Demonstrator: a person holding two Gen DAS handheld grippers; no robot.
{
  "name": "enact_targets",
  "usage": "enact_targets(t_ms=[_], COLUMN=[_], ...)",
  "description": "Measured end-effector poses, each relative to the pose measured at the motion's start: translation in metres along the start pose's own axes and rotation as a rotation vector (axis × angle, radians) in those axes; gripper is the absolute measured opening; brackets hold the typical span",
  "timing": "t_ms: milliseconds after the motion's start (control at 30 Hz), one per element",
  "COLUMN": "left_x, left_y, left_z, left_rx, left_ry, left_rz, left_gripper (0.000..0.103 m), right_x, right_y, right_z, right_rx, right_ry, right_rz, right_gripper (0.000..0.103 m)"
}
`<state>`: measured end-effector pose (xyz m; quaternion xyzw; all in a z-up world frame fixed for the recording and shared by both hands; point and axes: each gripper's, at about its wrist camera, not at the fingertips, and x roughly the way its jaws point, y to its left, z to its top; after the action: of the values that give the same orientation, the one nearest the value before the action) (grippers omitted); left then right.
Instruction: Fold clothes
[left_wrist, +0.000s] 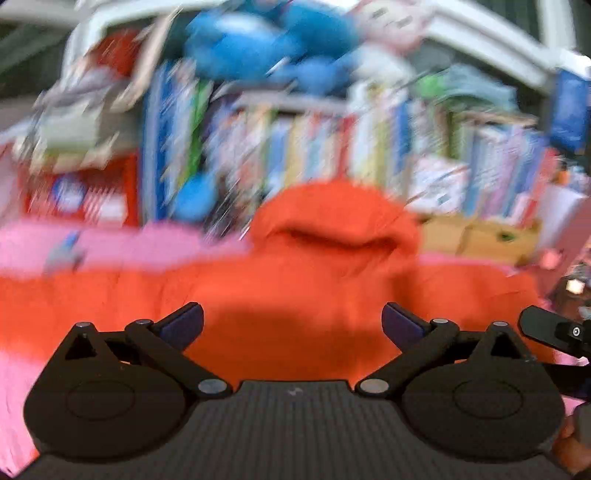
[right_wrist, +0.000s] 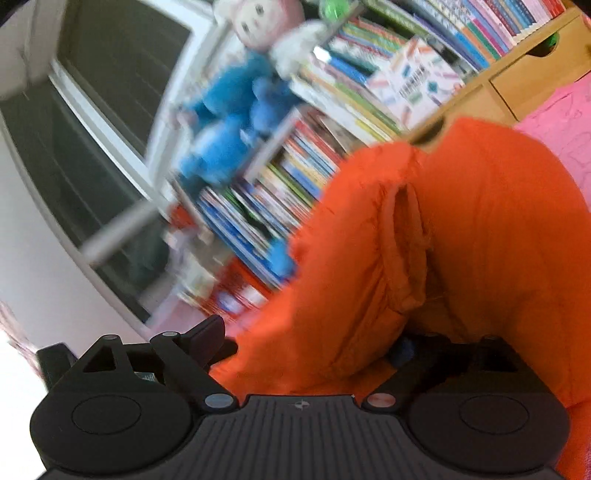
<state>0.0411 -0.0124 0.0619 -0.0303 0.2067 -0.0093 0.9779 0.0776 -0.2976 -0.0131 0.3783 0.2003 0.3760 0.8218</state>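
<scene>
Orange jacket (left_wrist: 295, 288): soft, puffy, prob. slippery; grip hem. Left tool (left_wrist: 291, 325) released; right tool (right_wrist: 306, 354) state unclear, fabric-draped.

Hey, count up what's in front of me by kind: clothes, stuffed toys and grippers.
Clothes: 1, the orange jacket.
Stuffed toys: 1, the blue plush doll on the bookshelf.
Grippers: 2, the left gripper and the right gripper.
Total: 4.
</scene>
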Motion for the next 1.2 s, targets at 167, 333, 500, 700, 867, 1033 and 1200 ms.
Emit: enact_targets(t_ms=[167, 333, 500, 700, 867, 1033, 1200], left_x=[-0.011, 0.022, 0.06, 0.073, 0.07, 0.039, 0.035], left_y=[-0.073, -0.13, -0.131, -0.05, 0.043, 0.099, 0.089], left_z=[-0.002, -0.027, -0.033, -0.021, -0.021, -0.026, -0.024], left_rx=[0.24, 0.408, 0.506, 0.429, 0.209, -0.217, -0.317], left_ry=[-0.073, -0.015, -0.001, 0.042, 0.141, 0.141, 0.118], left_rz=[-0.126, -0.101, 0.104, 0.322, 0.48, 0.131, -0.066], left_gripper=[0.103, 0.103, 0.103, 0.103, 0.103, 0.103, 0.103], right_x=[-0.048, -0.059, -0.063, -0.061, -0.06, -0.055, -0.054], right_y=[-0.022, -0.037, -0.048, -0.052, -0.048, -0.044, -0.045], right_z=[0.014, 0.019, 0.022, 0.018, 0.017, 0.016, 0.016], right_rx=[0.138, 0.22, 0.278, 0.297, 0.273, 0.254, 0.261], right_ry=[-0.239, -0.314, -0.356, -0.346, -0.328, -0.305, -0.304], right_rz=[0.245, 0.229, 0.19, 0.109, 0.058, 0.01, -0.012], right_gripper=[0.103, 0.103, 0.103, 0.103, 0.103, 0.103, 0.103])
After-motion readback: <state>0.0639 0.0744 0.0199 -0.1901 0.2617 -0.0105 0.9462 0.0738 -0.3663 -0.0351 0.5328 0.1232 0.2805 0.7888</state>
